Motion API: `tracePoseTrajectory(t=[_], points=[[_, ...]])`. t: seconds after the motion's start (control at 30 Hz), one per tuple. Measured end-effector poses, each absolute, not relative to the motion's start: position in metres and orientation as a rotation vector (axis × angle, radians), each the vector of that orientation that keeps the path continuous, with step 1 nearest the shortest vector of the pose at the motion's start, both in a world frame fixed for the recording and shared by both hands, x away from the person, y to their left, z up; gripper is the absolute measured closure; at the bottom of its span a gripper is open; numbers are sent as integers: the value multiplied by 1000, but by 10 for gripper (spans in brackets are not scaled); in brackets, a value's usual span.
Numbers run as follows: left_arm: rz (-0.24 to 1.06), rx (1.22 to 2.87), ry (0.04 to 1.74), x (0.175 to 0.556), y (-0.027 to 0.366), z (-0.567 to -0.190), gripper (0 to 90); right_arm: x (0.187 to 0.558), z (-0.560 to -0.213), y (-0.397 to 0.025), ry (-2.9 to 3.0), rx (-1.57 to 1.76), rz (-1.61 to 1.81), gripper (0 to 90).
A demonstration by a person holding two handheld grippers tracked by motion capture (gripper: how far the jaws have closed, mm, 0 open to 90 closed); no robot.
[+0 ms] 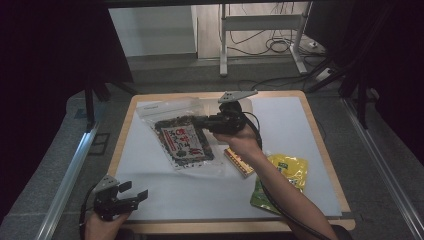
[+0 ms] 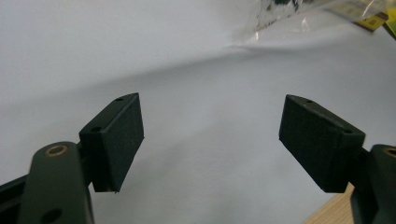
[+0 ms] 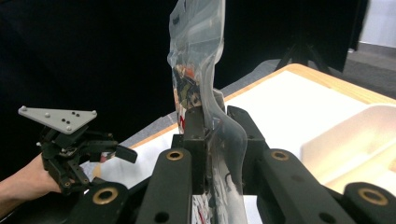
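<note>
Because two hands shared the job, each line tells what one thing did and why.

Right gripper (image 1: 202, 121): its jaws were squeezed tight on the clear bag (image 3: 205, 93), so the bag could not slip away.
Clear bag: it sat on the white mat (image 1: 280, 120), near the far left part of the table. In the right gripper view its pinched edge stood up tall between the jaws.
Snack pack (image 1: 183, 141): it was dark with red on it, and it seemed to be inside the clear bag, though the plastic made that hard to see.
Left gripper (image 1: 134, 193): its jaws were spread wide with nothing in them. It waited at the near left edge, well apart from the bag, maybe ready to help.
Yellow packet (image 1: 285, 175): it lay flat near the right forearm.
Striped box (image 1: 239, 162): it lay between the bag and the yellow packet.
</note>
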State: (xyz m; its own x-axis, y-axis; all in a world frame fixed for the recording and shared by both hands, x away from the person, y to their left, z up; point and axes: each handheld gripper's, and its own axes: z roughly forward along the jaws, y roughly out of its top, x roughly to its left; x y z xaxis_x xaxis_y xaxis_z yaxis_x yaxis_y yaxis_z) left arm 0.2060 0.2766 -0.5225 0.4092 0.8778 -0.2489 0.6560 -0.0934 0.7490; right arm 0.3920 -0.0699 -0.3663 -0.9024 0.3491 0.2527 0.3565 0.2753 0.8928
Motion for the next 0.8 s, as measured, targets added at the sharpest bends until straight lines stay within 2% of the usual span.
tracePoseTrajectory(t=[0.3,0.53,0.8], points=[[325,1833,1328,207,275,-525,211,400,-355,-92,-2476,-764,-1808,788],[313,1827,1332,210,273,-526,110,406,-346,-109,-2449,-822,-1856,788],[331,1856,1326,210,271,-527,90,416,-337,-133,-2418,-902,-1924,788]])
